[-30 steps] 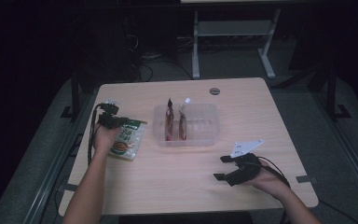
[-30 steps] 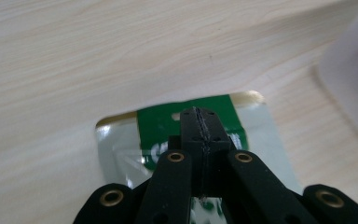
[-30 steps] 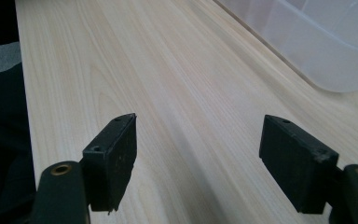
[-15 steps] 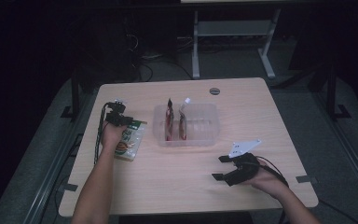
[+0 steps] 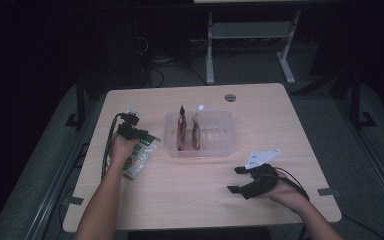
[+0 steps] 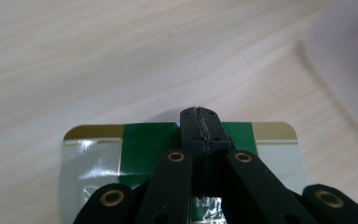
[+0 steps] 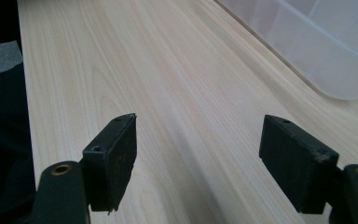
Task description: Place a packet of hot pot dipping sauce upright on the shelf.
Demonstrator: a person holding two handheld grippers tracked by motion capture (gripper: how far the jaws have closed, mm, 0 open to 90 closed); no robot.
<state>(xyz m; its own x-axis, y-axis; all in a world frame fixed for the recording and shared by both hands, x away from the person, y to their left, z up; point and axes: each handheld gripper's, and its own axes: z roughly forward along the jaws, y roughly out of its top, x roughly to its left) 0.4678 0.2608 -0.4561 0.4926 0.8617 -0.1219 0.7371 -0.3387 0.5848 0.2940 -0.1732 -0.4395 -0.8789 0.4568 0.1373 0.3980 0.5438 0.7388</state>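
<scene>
My left gripper [image 6: 200,128] is closed on pouch [image 5: 141,156] edge; thin grip, may slip before bin [image 5: 219,134] at 3 o'clock. Right gripper [image 7: 200,161] open, empty.

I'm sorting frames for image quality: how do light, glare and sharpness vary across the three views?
High view: dim and soft, the room beyond the table nearly black. Left gripper view: bright, the left gripper fairly sharp, glare on the green packet and the clear bin blurred. Right gripper view: evenly lit, wood grain crisp, the right gripper casting a soft shadow, the bin's wall hazy.
</scene>
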